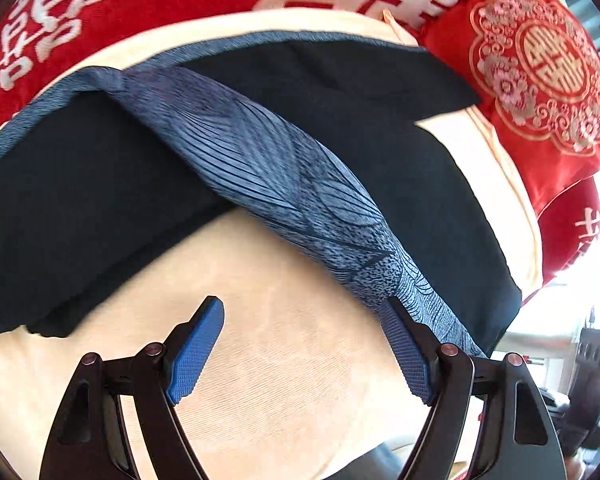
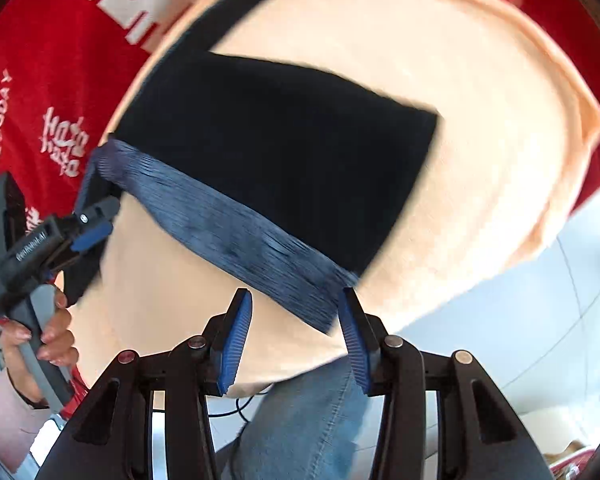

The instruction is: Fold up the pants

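Both your grippers, left gripper (image 1: 302,344) and right gripper (image 2: 296,332), gape mid-fold; next pinch the pants (image 2: 284,152) waistband (image 2: 236,236) at lower centre.

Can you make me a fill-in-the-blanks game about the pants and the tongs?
1. The pants are dark with a wide ____ waistband.
2. The pants lie on a ____-coloured cushion.
3. The left tongs are ____, holding nothing.
4. The pillows behind are ____.

Missing words: blue; cream; open; red
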Tool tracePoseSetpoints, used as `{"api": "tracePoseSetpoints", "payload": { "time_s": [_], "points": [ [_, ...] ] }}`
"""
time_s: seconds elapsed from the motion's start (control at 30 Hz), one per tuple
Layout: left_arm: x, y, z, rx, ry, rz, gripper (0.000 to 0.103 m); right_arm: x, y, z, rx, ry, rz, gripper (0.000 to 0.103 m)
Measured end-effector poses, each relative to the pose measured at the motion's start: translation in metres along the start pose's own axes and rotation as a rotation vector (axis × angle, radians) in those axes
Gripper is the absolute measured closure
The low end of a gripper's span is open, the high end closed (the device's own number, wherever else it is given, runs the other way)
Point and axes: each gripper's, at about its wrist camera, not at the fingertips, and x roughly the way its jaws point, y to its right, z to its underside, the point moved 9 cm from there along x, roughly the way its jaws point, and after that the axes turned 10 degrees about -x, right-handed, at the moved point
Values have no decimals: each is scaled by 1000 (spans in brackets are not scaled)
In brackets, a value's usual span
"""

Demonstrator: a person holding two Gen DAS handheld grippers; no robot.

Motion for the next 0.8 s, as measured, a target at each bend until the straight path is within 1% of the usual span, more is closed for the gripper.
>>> {"api": "tracePoseSetpoints", "payload": {
  "time_s": [0.1, 0.17, 0.27, 0.37, 0.43, 0.47, 0.5, 0.53, 0.6, 0.67, 0.73, 0.8],
  "points": [
    [14, 9, 7, -8, -26, 13, 22, 11, 3, 2, 5, -1, -29, 54],
    [14, 17, 10, 6, -17, -9, 22, 17, 8, 4, 14, -13, -49, 54],
    [11, 28, 14, 15, -22, -7, 22, 17, 8, 1, 24, 0, -134, 54],
    [11, 42, 14, -10, -39, 23, 22, 20, 2, -7, 3, -3, -227, 56],
    [12, 47, 14, -23, -44, 20, 23, 26, -2, -9, 15, -41, -273, 87],
    [11, 51, 14, -31, -46, 26, 36, 28, -3, -9, 24, -68, -297, 100],
    [11, 55, 14, -42, -52, 46, 63, 26, -5, -12, 32, -85, -308, 100],
    [12, 57, 14, -61, -75, 64, 69, 20, -6, -17, 24, -80, -318, 100],
    [7, 58, 10, -100, -88, 96, 73, 4, -16, -34, -8, -67, -342, 100],
    [-5, 64, 0, -116, -74, 121, 82, -18, -28, -60, -45, -40, -365, 100],
    [-22, 71, -16, -118, -38, 136, 82, -40, -37, -90, -89, -6, -373, 100],
    [-36, 78, -36, -114, 3, 143, 82, -61, -46, -133, -138, 32, -377, 100]
  ]
}}
